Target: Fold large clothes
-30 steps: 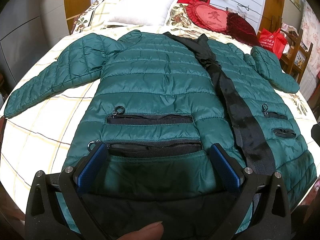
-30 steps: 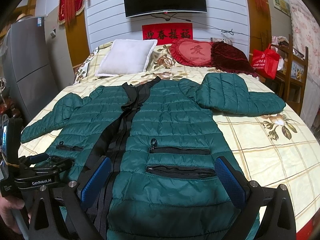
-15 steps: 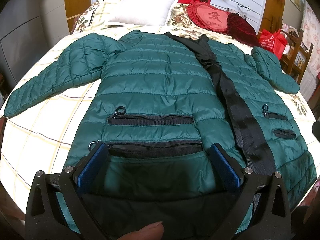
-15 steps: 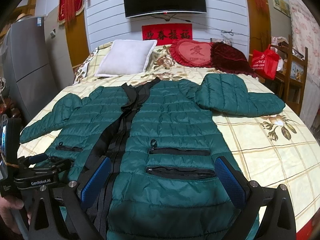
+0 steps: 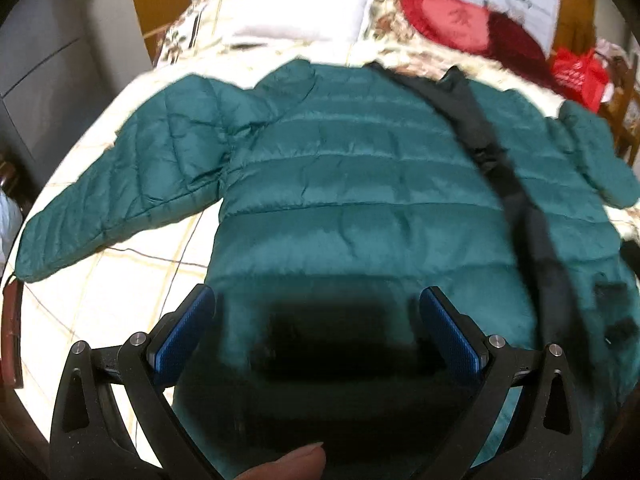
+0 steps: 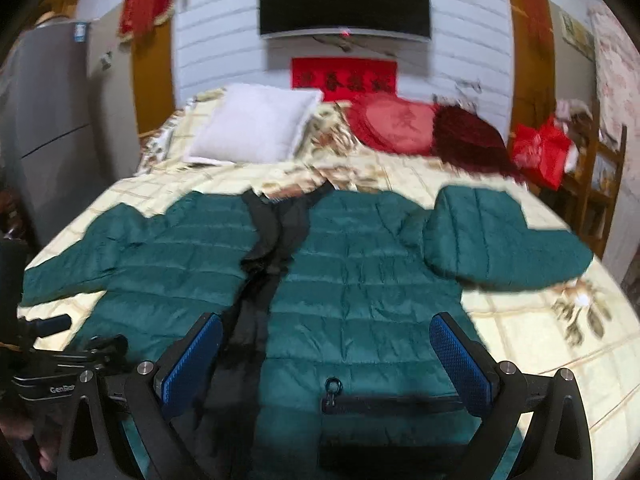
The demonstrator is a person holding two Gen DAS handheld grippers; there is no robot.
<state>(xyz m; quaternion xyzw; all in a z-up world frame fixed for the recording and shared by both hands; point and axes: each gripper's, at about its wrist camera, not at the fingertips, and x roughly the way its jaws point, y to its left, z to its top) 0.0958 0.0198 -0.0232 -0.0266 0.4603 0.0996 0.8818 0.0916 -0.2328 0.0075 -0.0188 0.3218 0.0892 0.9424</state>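
Observation:
A dark green quilted jacket [image 5: 360, 184] lies front up, spread flat on the bed, with a black zipper band [image 5: 516, 200] running down its middle. Its one sleeve [image 5: 112, 200] stretches out to the left. The other sleeve [image 6: 500, 236] is bent at the far right. My left gripper [image 5: 318, 320] hovers open over the jacket's lower left panel, its blue pads wide apart with nothing between them. My right gripper [image 6: 326, 356] is open too, low over the right panel just above a zipped pocket [image 6: 384, 398]. Both views are motion-blurred.
A white pillow [image 6: 256, 128] and red cushions [image 6: 400, 126] lie at the head of the bed. A red bag [image 6: 540, 148] and a wooden chair [image 6: 600, 184] stand to the right, a grey cabinet [image 6: 52, 120] to the left. Checked bedsheet [image 6: 532, 344] shows beside the jacket.
Both grippers have moved forward over the jacket. The pockets have slid down or out of view, and the pictures have gone blurry. The jaws stay wide apart.

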